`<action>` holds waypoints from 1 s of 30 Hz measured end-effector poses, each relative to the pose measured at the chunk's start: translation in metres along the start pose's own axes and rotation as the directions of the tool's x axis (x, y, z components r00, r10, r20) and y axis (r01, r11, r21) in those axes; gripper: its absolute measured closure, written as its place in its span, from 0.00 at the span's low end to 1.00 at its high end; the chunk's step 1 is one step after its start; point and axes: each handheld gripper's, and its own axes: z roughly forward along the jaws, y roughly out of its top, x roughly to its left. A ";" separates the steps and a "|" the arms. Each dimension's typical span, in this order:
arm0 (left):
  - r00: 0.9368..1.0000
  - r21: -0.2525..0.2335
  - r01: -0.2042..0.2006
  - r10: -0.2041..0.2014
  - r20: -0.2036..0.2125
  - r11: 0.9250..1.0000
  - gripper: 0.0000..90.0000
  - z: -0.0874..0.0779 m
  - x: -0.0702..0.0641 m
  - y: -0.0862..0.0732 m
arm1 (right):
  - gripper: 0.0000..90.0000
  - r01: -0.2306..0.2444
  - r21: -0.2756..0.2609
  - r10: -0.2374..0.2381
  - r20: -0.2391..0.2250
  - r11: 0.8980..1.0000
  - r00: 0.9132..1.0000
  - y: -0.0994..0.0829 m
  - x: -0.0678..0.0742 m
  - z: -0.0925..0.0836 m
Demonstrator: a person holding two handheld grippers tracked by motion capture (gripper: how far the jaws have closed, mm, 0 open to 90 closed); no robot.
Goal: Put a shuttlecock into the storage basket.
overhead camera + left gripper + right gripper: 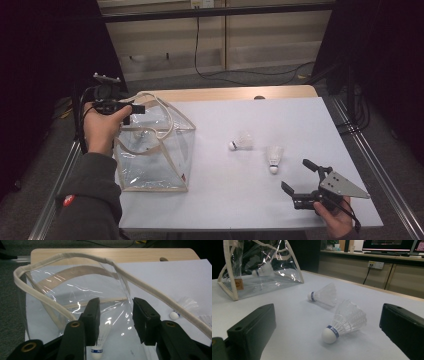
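A clear plastic bag (160, 165) with beige trim stands open at the table's left. One shuttlecock (97, 350) lies inside it, also visible through the bag wall (263, 270). My left gripper (131, 114) hovers over the bag's mouth, and its jaws (116, 305) stand apart with nothing between the pads. Two more shuttlecocks lie on the white table: one (242, 142) near the middle, the other (274, 159) to its right. My right gripper (297, 176) rests open near the front right, aimed at the nearer shuttlecock (347, 320), which lies just ahead of its jaws.
The bag's beige handle (40, 293) loops around in front of the left jaws. The white table top (250, 200) ends in a wooden strip (225, 93) at the far side. Metal rails (370, 160) run along both sides, and a cable (250, 75) lies on the floor beyond.
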 end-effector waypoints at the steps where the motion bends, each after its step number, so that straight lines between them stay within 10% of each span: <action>1: 1.000 0.003 -0.004 0.004 0.003 1.000 0.64 -0.001 0.000 0.000 | 0.00 -0.001 0.001 0.001 0.000 1.000 1.000 0.000 0.000 0.000; 20: 0.994 0.000 -0.038 0.038 0.104 0.999 0.54 -0.010 -0.023 0.005 | 0.00 0.001 0.001 -0.001 0.005 1.000 1.000 0.000 0.000 -0.001; 30: 0.980 0.004 -0.080 0.078 0.182 0.997 0.47 -0.013 -0.044 0.010 | 0.00 -0.002 0.001 0.002 0.006 1.000 1.000 0.001 0.000 -0.001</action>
